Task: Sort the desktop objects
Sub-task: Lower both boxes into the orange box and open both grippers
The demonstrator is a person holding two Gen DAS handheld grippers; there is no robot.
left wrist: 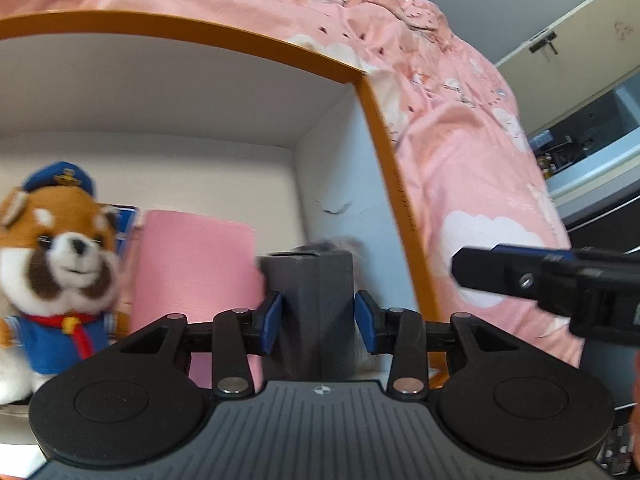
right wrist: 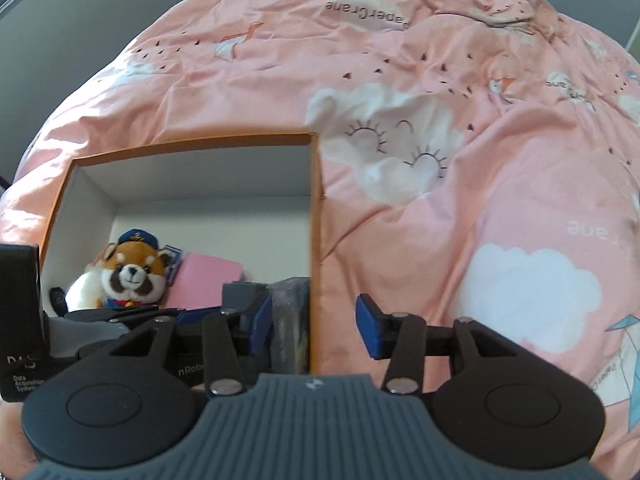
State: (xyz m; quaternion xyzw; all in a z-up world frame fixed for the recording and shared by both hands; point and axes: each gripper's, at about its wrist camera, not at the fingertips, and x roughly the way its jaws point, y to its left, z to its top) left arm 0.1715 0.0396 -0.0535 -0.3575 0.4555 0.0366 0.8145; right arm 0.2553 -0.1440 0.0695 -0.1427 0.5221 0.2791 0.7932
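Left wrist view
- Left gripper (left wrist: pixel 316 322): its blue fingers (left wrist: pixel 270 322) are clamped on either side of a dark grey box (left wrist: pixel 314 300), touching both flanks.
- Long axis: the grey box stands upright between the fingers, its top edge above them.
- Where it is: inside the orange-rimmed carton (left wrist: pixel 384 128), close to the carton's right wall, just beside a pink pad (left wrist: pixel 192 268); a plush dog (left wrist: pixel 60 268) sits further left.
- Judgement: the box looks ready to be set down; releasing it needs only a spreading of the fingers.

Right wrist view
- Right gripper (right wrist: pixel 316 326): fingers spread apart, holding nothing.
- Relation: the carton's right wall (right wrist: pixel 315 240) runs up between the two fingers; the pink bedspread (right wrist: pixel 460 240) lies on the right.
- Nearer hand: the left, already on the box.
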